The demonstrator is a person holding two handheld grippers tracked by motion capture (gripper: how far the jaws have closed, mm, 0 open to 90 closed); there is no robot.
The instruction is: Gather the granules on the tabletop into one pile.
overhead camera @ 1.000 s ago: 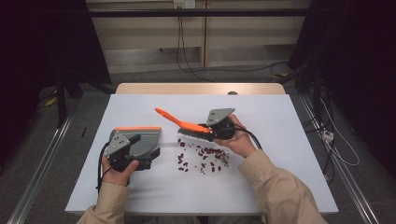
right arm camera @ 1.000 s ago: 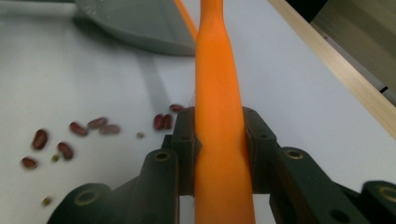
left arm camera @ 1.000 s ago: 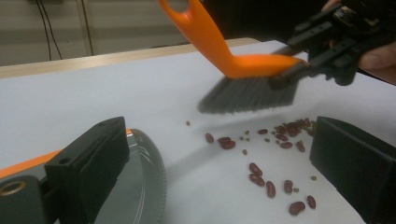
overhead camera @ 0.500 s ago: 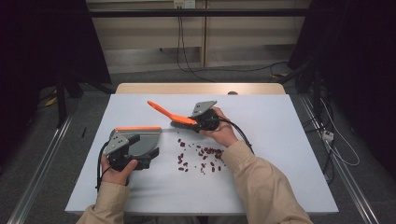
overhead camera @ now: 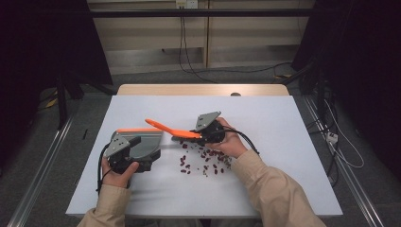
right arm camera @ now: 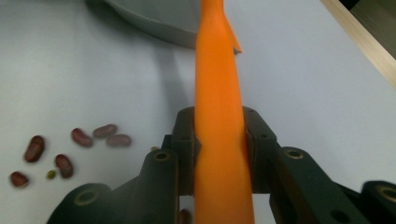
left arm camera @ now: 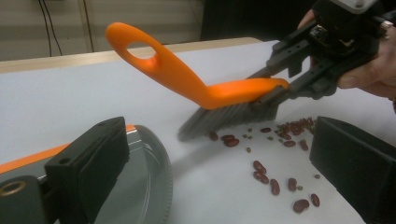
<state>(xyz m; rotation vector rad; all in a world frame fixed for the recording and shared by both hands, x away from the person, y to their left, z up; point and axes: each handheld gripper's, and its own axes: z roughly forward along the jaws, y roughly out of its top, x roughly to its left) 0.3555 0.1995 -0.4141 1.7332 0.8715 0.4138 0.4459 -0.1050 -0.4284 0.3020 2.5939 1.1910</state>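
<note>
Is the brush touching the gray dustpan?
Apart. In the left gripper view, bare white table shows between the brush bristles and the dustpan rim.

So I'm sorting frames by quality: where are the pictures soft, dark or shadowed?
High view: white table evenly lit, surroundings nearly black. Left gripper view: brush and beans sharp, near jaws blurred, a soft shadow under the bristles. Right gripper view: the clamped orange brush soft at the bottom, dustpan blurred.

Glossy orange plastic brush (left arm camera: 205, 84) — grey bristles, smooth grey plastic dustpan (overhead camera: 146, 144), matt white table (overhead camera: 283, 123)
</note>
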